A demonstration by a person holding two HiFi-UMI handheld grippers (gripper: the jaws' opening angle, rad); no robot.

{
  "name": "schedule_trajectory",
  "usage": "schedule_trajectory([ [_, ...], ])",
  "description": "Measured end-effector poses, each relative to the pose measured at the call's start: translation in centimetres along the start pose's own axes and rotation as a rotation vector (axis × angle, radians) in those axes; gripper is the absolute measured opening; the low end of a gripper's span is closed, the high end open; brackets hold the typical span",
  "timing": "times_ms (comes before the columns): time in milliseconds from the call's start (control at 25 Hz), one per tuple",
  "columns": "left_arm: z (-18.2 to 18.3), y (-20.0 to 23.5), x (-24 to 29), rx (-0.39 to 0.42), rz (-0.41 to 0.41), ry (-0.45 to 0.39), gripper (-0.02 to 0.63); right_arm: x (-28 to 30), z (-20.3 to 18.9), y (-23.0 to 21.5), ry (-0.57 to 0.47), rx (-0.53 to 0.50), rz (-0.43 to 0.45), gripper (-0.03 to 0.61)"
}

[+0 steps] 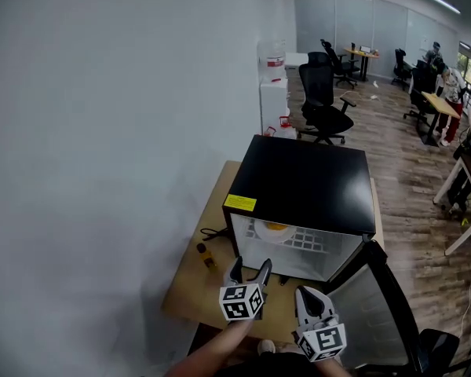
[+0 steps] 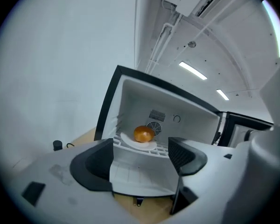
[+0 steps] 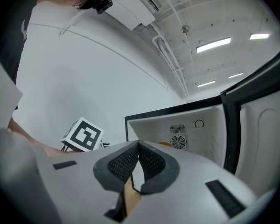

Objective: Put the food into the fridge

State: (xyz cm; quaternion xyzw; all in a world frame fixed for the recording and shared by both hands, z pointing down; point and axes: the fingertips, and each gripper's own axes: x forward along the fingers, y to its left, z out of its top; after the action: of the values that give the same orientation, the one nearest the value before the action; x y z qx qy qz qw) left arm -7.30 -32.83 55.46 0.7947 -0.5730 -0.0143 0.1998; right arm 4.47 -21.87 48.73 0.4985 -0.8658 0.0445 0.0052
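A small black fridge (image 1: 302, 181) stands on a wooden table (image 1: 195, 277) with its door (image 1: 388, 297) swung open to the right. Inside, an orange round food item (image 2: 143, 134) rests on a white plate (image 2: 136, 143) on the wire shelf (image 1: 308, 242); the same food (image 1: 275, 227) shows in the head view. My left gripper (image 1: 248, 272) is open in front of the fridge mouth, nothing between its jaws. My right gripper (image 1: 312, 300) is shut and empty, just right of the left one, before the open fridge (image 3: 186, 129).
A small dark bottle (image 1: 201, 249) and a black cable (image 1: 213, 233) lie on the table left of the fridge. A white wall (image 1: 102, 132) runs along the left. Office chairs (image 1: 323, 100) and desks (image 1: 439, 104) stand on the wooden floor beyond.
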Motion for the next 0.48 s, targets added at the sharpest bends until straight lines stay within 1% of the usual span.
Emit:
schedule_trajectory([
  [120, 0.7, -1.3, -4.2, 0.005, -0.06, -0.04, 0.342, -1.5, 0.2, 2.0, 0.001, 0.0, 0.003, 0.058],
  [280, 1.3, -3.1, -9.7, 0.027, -0.146, -0.097, 0.341, -3.5, -0.6, 4.6, 0.008, 0.004, 0.013, 0.06],
  [360, 1.6, -3.8, -12.4, 0.053, -0.158, -0.131, 0.339, -4.2, -0.9, 5.6, 0.004, -0.001, 0.015, 0.059],
  [480, 1.8, -4.4, -16.5, 0.077, -0.151, -0.165, 0.325, -5.6, -0.5, 7.5, -0.004, -0.001, 0.022, 0.06],
])
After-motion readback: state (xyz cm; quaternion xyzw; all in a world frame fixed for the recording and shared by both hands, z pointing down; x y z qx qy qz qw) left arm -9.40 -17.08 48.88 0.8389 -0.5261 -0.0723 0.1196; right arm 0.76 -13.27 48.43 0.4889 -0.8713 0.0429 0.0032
